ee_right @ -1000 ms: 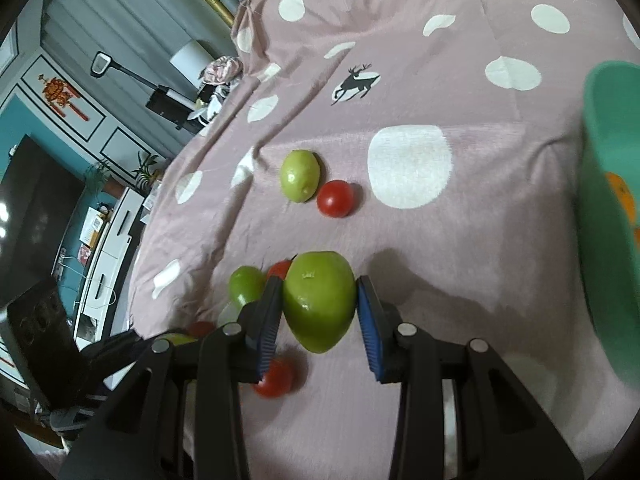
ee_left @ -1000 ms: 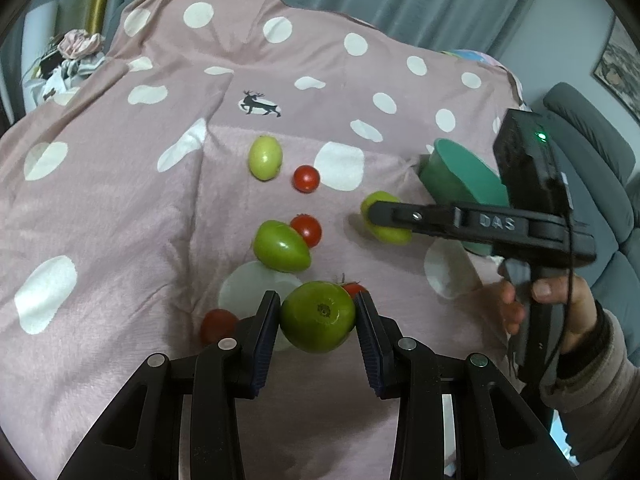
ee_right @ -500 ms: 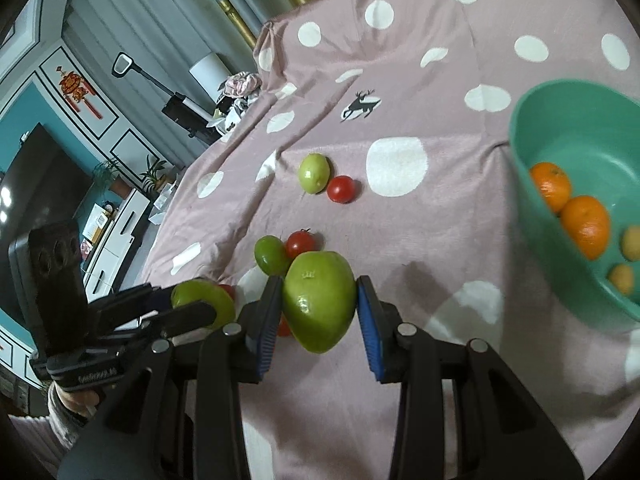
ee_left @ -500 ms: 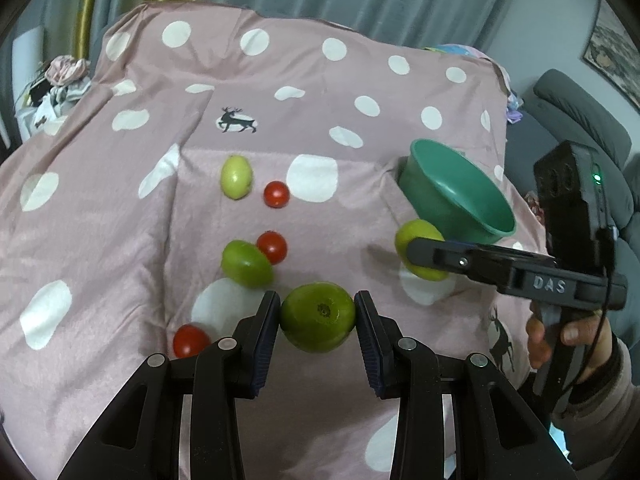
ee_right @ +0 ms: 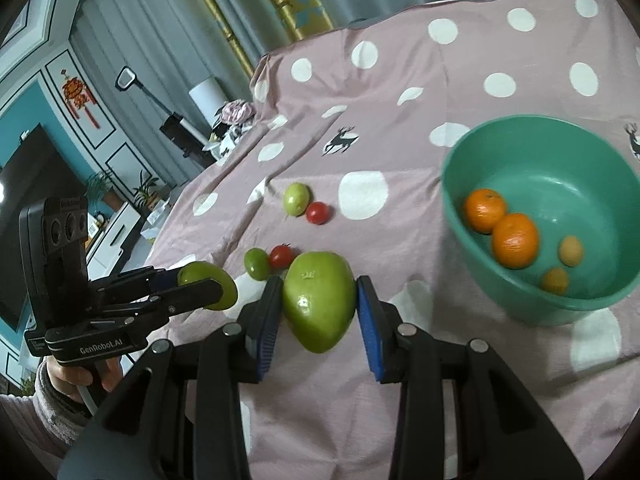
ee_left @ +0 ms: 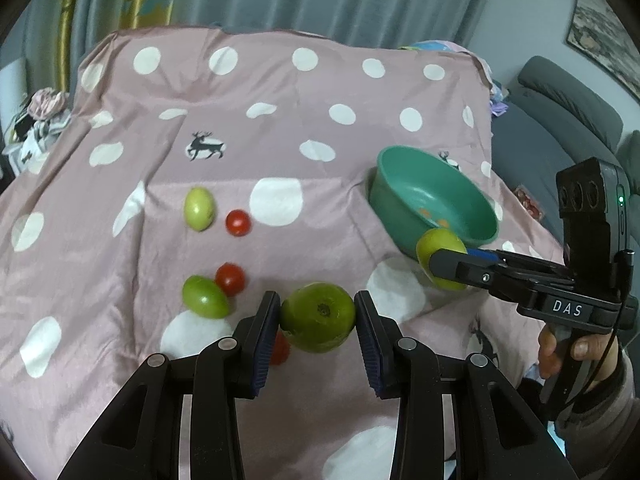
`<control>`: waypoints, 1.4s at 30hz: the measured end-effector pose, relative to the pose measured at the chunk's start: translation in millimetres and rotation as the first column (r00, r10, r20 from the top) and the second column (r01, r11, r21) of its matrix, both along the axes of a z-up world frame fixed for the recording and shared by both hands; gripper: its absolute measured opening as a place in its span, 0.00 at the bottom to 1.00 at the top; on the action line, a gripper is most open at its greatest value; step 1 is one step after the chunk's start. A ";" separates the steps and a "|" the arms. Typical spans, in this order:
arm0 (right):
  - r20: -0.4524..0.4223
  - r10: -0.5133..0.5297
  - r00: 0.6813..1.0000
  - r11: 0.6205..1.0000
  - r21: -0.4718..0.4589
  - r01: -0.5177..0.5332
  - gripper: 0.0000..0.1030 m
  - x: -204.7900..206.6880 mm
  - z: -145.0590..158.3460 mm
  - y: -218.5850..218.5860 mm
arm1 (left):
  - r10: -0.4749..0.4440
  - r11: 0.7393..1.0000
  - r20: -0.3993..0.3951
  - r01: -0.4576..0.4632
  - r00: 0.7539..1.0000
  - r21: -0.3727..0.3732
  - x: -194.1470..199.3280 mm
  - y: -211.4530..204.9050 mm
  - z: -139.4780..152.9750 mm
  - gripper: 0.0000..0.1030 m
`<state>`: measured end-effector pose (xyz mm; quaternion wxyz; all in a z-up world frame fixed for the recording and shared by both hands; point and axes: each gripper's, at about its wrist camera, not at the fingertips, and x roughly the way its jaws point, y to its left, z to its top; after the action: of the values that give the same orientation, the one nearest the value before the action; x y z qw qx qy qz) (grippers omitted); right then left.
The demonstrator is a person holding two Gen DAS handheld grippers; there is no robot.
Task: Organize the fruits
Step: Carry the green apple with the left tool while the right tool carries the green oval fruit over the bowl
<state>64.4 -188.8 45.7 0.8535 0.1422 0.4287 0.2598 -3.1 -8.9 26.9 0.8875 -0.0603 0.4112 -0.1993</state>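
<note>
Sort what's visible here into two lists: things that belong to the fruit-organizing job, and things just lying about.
Job:
- green bowl with oranges
- green fruit in left gripper
- green fruit in right gripper
- loose green fruits and tomatoes on the cloth

Lying about:
- clothes pile
- sofa
- television

I see a round green fruit (ee_left: 318, 317) pinched in my left gripper (ee_left: 317, 316), stem end facing me, and a pear-shaped green one (ee_right: 319, 305) pinched in my right gripper (ee_right: 319, 308), both off the cloth. Far right sits a teal bowl (ee_right: 500, 280) holding two oranges (ee_right: 514, 240) and two small yellow fruits (ee_right: 571, 251). Two green fruits (ee_left: 199, 209) and red tomatoes (ee_left: 238, 223) lie left of it.
</note>
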 end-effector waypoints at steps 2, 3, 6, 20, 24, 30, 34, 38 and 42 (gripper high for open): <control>0.007 -0.014 1.000 1.000 0.004 0.014 0.36 -0.6 1.2 -6.5 | -0.008 1.000 0.010 0.008 1.000 0.005 3.3 -6.1 4.1 0.38; 0.010 -0.023 1.000 1.000 0.008 0.023 0.36 -1.0 2.0 -10.5 | -0.012 1.000 0.014 0.012 1.000 0.006 4.5 -8.6 5.6 0.38; 0.019 -0.045 0.999 0.999 0.016 0.045 0.36 -2.3 3.8 -20.0 | -0.028 1.000 0.027 0.028 0.999 0.010 9.8 -18.5 11.1 0.38; 0.050 -0.154 0.987 0.988 0.040 0.152 0.36 -7.1 7.8 -64.3 | -0.101 0.995 0.061 0.100 0.993 0.018 38.5 -63.8 26.2 0.38; 0.063 -0.197 0.978 0.980 0.050 0.194 0.36 -6.7 10.2 -80.9 | -0.128 0.992 0.069 0.128 0.989 0.001 50.2 -78.0 31.6 0.38; 0.072 -0.262 0.962 0.964 0.056 0.259 0.36 -3.8 11.1 -107.2 | -0.168 0.986 0.049 0.169 0.985 -0.011 73.5 -102.0 33.0 0.38; 0.070 -0.300 0.951 0.953 0.054 0.297 0.36 -0.8 8.2 -123.1 | -0.197 0.980 0.039 0.197 0.980 -0.006 89.0 -124.3 31.7 0.38; 0.061 -0.325 0.944 0.945 0.051 0.322 0.36 4.3 3.4 -135.7 | -0.231 0.973 0.027 0.230 0.973 0.023 101.7 -149.5 25.1 0.38; 0.050 -0.332 0.942 0.943 0.049 0.329 0.36 12.0 -4.1 -143.3 | -0.262 0.964 0.003 0.261 0.965 0.054 113.6 -171.5 13.1 0.38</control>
<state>76.4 -332.1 41.5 0.8939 0.2216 0.3689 0.1254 110.5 -180.5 40.0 0.8568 0.0191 0.4161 -0.3039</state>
